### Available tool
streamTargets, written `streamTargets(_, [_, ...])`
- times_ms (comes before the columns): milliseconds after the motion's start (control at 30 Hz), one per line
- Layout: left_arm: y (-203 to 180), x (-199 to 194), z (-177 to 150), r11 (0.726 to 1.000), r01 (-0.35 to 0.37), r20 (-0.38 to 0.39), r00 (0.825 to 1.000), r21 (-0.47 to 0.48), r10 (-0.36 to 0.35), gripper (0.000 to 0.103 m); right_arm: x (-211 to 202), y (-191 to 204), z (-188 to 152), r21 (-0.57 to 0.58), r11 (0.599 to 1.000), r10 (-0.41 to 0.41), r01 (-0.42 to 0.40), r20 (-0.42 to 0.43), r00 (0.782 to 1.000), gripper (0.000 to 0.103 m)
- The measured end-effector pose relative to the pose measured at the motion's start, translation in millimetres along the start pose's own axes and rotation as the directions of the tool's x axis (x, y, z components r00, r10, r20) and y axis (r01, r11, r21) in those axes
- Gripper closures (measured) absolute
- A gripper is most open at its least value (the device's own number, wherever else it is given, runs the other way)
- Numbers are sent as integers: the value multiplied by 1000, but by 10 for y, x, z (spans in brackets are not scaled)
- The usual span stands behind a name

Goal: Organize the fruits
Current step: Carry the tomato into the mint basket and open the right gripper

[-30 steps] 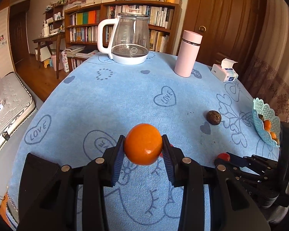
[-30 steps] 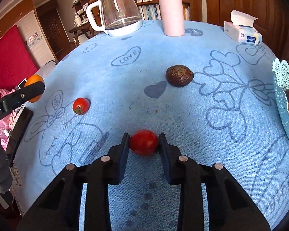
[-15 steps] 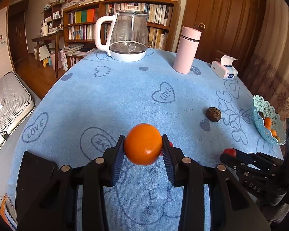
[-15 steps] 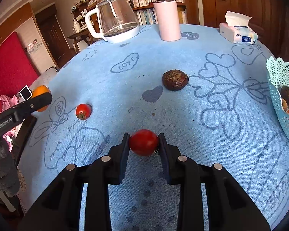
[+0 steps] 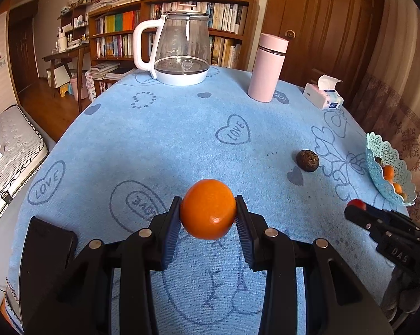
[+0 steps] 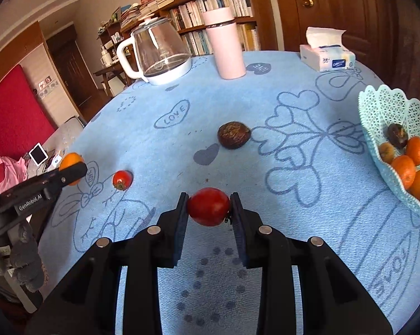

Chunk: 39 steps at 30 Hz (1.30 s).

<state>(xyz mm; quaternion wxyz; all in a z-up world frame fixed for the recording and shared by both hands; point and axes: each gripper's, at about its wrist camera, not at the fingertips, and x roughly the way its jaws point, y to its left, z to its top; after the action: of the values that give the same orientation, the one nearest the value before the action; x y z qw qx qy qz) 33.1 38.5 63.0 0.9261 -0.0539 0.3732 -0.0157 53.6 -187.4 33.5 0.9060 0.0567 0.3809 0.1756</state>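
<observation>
A: While the left gripper [image 5: 208, 215] pinches the orange [image 5: 208, 208] between its blue pads, where is the other fruit?

B: The right gripper [image 6: 208, 209] is clamped on a red tomato [image 6: 208, 206], held just above the blue cloth of the counter [image 6: 265, 201]. A smaller tomato [image 6: 122, 179] lies loose on the cloth to its left, and a dark brown wrinkled fruit [image 6: 234, 138] sits further back, near the middle.

A: And the basket?

B: The pale green lattice basket [image 6: 383, 111] stands at the right edge of the counter. It holds several oranges and one dark fruit.

A: Is the held orange touching the cloth?

B: From the left wrist view it looks lifted clear, but I cannot tell for sure.

A: Anything else on the counter?

B: A glass kettle [image 5: 182, 53] with a white handle, a pink flask [image 5: 267, 68] to its right, and a tissue box [image 5: 324, 99] beyond that, all at the far side, well apart from the fruit.
</observation>
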Motion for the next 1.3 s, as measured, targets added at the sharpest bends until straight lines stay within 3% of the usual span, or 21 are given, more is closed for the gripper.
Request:
streamTargets(300, [-93,8,-10,1000,-1,1,1000,23,1,65,-276,-320,77,74,997,-39,34,74,996,72])
streamTargets(633, [-262,-2,-36,997,-23,14,1000,79,22,65,-637,-782,187,179,980,-120,89,168,979,72])
streamTargets(1300, [-638,25,-70,985,-4,13,1000,172,2,65,-1041,-1618,199,371,914,-258,163,222,940,72])
